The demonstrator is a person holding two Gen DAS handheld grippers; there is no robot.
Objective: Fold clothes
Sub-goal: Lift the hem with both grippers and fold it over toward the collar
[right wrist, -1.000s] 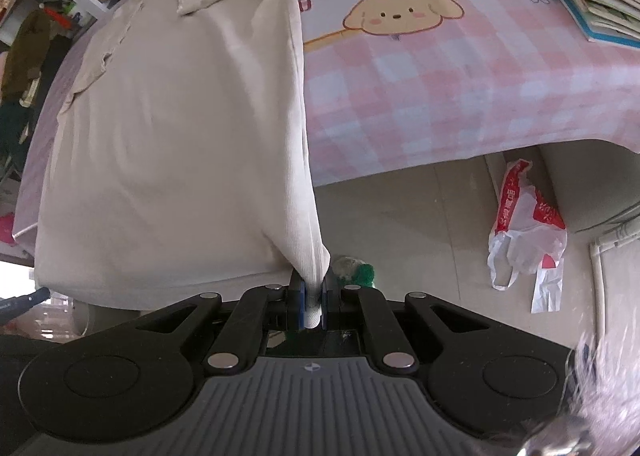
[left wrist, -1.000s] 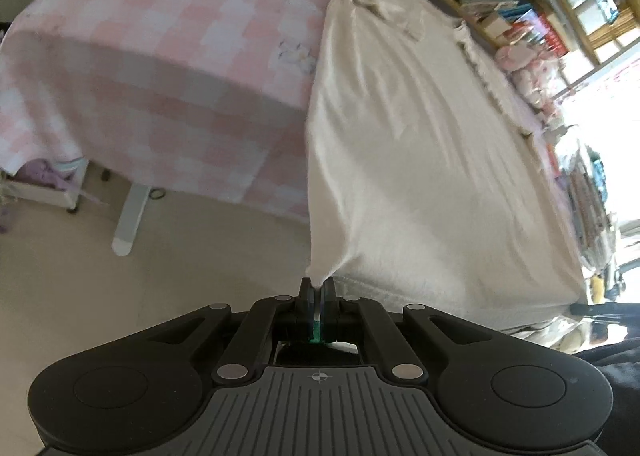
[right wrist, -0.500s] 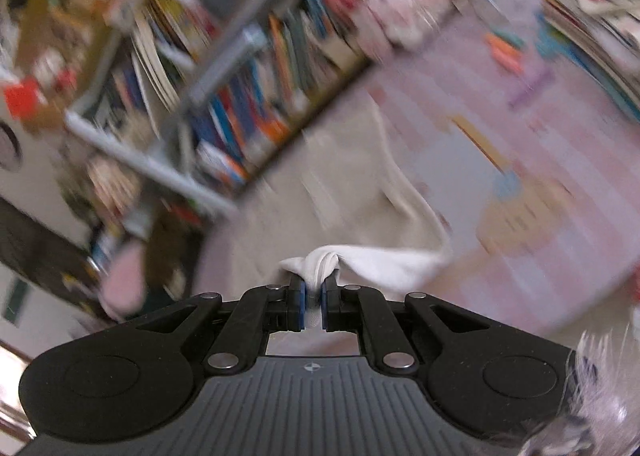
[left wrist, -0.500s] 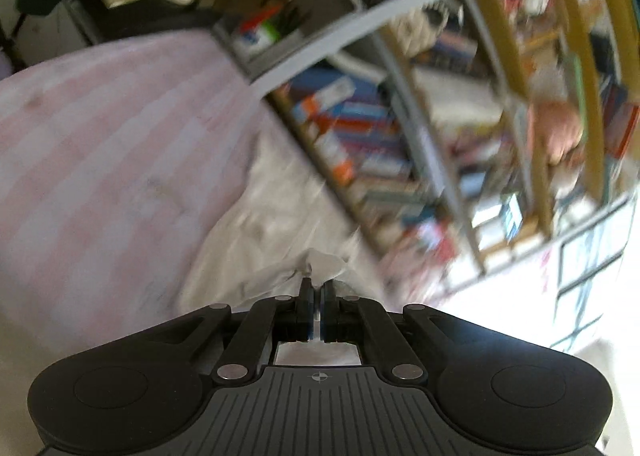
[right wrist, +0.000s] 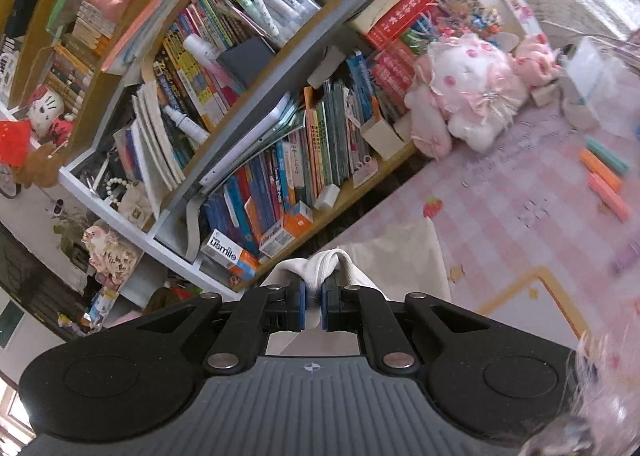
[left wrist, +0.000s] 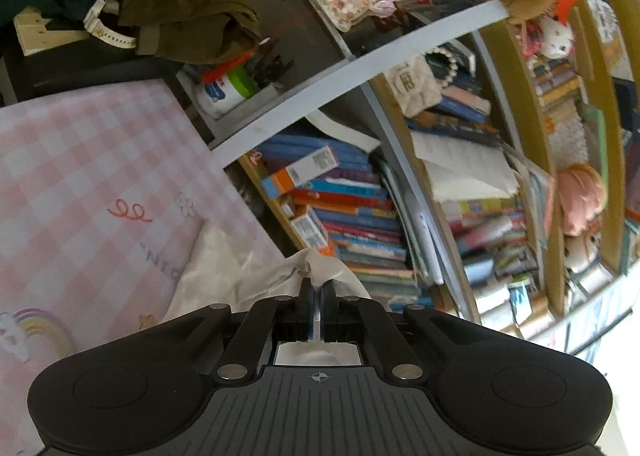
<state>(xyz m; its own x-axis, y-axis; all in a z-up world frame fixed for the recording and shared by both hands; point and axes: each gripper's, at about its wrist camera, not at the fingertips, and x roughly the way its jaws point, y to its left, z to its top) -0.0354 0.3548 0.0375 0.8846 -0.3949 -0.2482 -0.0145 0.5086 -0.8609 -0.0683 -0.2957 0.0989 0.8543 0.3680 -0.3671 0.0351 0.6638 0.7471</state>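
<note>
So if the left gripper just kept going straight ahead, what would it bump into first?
Probably the stacked books on the bookshelf's lower level, past the cream garment pinched in the left gripper; depth is hard to judge.

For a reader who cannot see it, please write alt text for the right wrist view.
The right gripper is shut on a bunched edge of a cream garment above a pink checked tablecloth. Behind stands a crowded bookshelf, with a pink and white plush toy beside it.

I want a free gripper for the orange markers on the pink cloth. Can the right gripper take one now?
Probably not. The right gripper is shut on a bunch of the cream garment, so it must let go first. The orange markers lie apart, with bare tablecloth between.
</note>
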